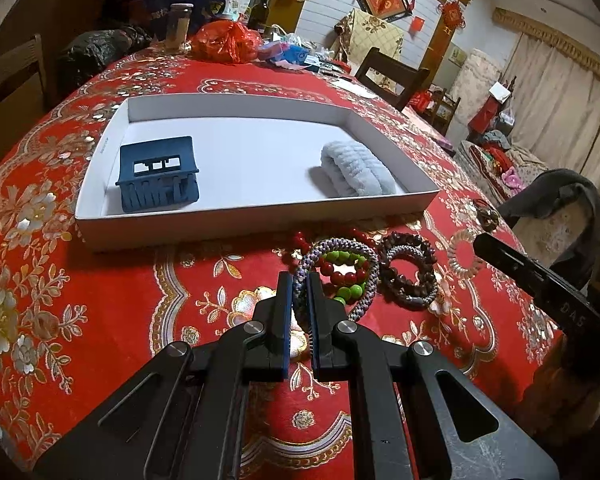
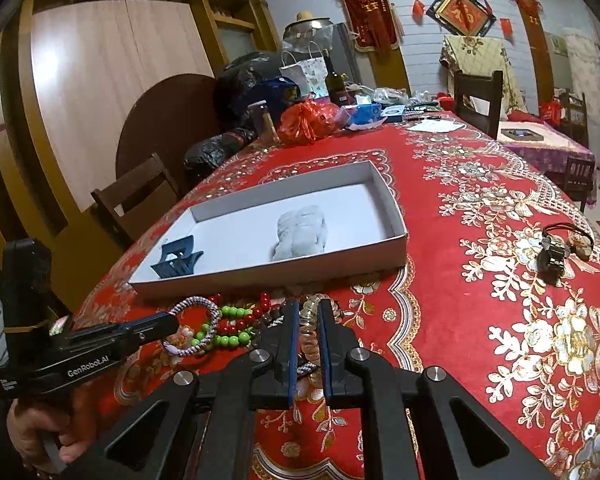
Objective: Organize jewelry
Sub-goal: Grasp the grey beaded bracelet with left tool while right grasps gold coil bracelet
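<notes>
A white shallow box (image 1: 236, 220) (image 2: 260, 270) lies on the red tablecloth. It holds a blue hair claw (image 1: 158, 174) (image 2: 176, 259) and a pale fluffy scrunchie (image 1: 358, 168) (image 2: 300, 234). In front of it lies a heap of bracelets: a purple woven cord bracelet (image 1: 340, 248) (image 2: 192, 308), green and red bead bracelets (image 1: 348, 276) (image 2: 232, 326), dark bead bracelets (image 1: 410, 276). My left gripper (image 1: 299, 280) (image 2: 172, 322) is shut on the purple cord bracelet. My right gripper (image 2: 309, 308) is shut on a clear spiral hair tie (image 2: 310, 330) (image 1: 462, 256).
A black watch and a hair tie (image 2: 558, 248) lie on the cloth to the right. Bags, a bottle (image 2: 334, 80) and clutter stand at the table's far end. Wooden chairs (image 2: 140, 196) (image 1: 392, 76) stand on both sides.
</notes>
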A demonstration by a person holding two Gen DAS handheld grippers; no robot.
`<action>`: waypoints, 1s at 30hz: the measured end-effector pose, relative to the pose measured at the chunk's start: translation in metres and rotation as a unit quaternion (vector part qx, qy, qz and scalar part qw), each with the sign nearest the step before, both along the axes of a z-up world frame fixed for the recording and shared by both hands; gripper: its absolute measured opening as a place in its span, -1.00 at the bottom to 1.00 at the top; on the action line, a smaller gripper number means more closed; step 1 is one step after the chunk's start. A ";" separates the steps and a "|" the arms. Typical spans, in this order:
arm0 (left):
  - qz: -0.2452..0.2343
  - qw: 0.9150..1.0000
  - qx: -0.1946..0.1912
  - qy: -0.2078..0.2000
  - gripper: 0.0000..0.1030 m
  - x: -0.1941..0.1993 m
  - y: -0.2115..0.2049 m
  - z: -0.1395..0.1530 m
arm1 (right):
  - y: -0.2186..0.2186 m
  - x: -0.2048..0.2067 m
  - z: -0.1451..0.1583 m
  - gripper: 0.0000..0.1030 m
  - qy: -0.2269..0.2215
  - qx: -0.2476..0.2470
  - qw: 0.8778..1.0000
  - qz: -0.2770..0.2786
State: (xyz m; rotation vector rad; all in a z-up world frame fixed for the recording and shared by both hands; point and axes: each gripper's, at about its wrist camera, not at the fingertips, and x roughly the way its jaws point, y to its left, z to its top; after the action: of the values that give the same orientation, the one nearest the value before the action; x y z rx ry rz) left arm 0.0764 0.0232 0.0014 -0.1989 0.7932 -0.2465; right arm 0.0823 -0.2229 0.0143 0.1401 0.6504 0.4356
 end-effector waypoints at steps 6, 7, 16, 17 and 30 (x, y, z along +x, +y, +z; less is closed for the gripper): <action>0.002 1.000 0.003 -0.003 -0.89 0.000 -0.001 0.001 | 0.003 0.004 -0.003 -0.84 0.012 -0.011 1.000 -0.002; 0.004 1.000 0.002 -0.004 -0.89 0.000 -0.001 0.001 | 0.004 0.004 -0.003 -0.84 0.014 -0.015 1.000 -0.005; 0.011 1.000 -0.008 0.000 -0.89 0.000 0.005 0.001 | 0.008 0.004 -0.004 -0.84 0.012 -0.030 0.999 -0.005; 0.012 1.000 -0.008 0.000 -0.89 0.000 0.005 0.001 | 0.008 0.004 -0.004 -0.84 0.013 -0.030 0.999 -0.004; 0.014 1.000 -0.021 -0.019 -0.89 0.001 0.011 0.007 | 0.006 0.016 0.001 -0.84 0.013 -0.007 1.000 -0.008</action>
State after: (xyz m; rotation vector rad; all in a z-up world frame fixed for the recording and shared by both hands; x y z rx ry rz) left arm 0.0771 0.0346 0.0079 -0.2436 0.7476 -0.2405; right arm 0.0984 -0.2173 0.0148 0.1380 0.6769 0.4150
